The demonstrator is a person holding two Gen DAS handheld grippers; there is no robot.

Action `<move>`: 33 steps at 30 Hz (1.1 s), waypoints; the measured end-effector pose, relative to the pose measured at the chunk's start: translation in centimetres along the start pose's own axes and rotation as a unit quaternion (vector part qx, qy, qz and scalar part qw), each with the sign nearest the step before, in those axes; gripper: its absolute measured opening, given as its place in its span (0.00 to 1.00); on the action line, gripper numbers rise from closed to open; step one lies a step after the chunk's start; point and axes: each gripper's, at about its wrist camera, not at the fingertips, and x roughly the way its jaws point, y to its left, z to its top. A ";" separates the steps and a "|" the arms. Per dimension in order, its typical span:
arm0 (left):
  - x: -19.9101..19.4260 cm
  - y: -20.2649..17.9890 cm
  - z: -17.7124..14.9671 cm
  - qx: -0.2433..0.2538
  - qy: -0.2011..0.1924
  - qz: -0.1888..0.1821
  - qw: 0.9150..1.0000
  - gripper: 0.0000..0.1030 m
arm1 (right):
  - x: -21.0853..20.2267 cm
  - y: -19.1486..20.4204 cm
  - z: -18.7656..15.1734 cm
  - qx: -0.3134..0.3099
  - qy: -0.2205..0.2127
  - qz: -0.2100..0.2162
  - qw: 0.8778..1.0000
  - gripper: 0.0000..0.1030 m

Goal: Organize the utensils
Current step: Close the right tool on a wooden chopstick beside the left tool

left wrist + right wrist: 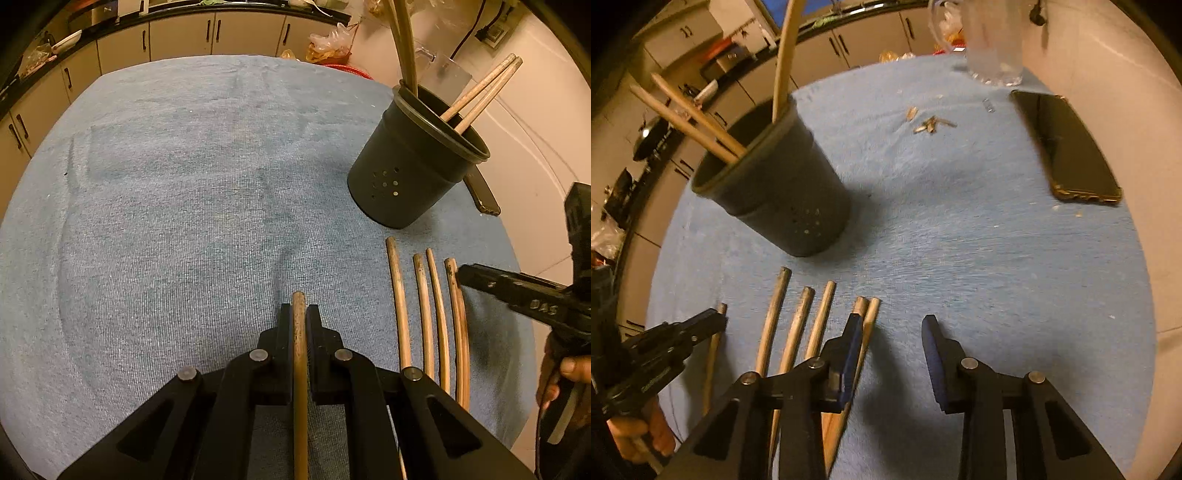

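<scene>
Risk: right hand-held gripper, jaws spread w/ nothing pinched, sits over the loose chopsticks on the bench near the black holder, may grab two; left hand-held gripper pinching one chopstick.

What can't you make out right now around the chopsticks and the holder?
- Left wrist view: the rear of the chopstick clamped in the left gripper is cut off by the bottom edge.
- Both views: the black holder's wall hides the lower ends of the chopsticks inside it.
- Right wrist view: the right gripper's own frame covers the near ends of the loose chopsticks; the small bits on the cloth are too small to identify.
</scene>
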 end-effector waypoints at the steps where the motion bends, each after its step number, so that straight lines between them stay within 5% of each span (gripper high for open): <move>1: 0.0 0.0 -0.1 0.000 -0.001 0.000 1.000 0.07 | 0.3 0.5 0.1 -0.009 -0.002 -0.010 1.000 0.33; 8: -0.2 0.6 -0.1 -0.003 -0.001 -0.005 1.000 0.07 | 0.6 4.0 0.1 -0.066 -0.005 -0.071 0.995 0.18; 14: -0.4 1.3 0.1 -0.009 0.001 -0.009 1.000 0.08 | 0.1 1.4 0.1 -0.028 0.008 -0.067 0.997 0.08; 21: -0.2 1.2 0.1 -0.012 -0.001 -0.011 1.000 0.08 | -0.7 -0.5 0.9 0.028 0.000 -0.009 1.000 0.11; 33: -0.5 1.1 0.0 -0.010 -0.003 -0.008 1.000 0.08 | -0.1 1.5 1.1 0.010 0.011 -0.016 1.000 0.11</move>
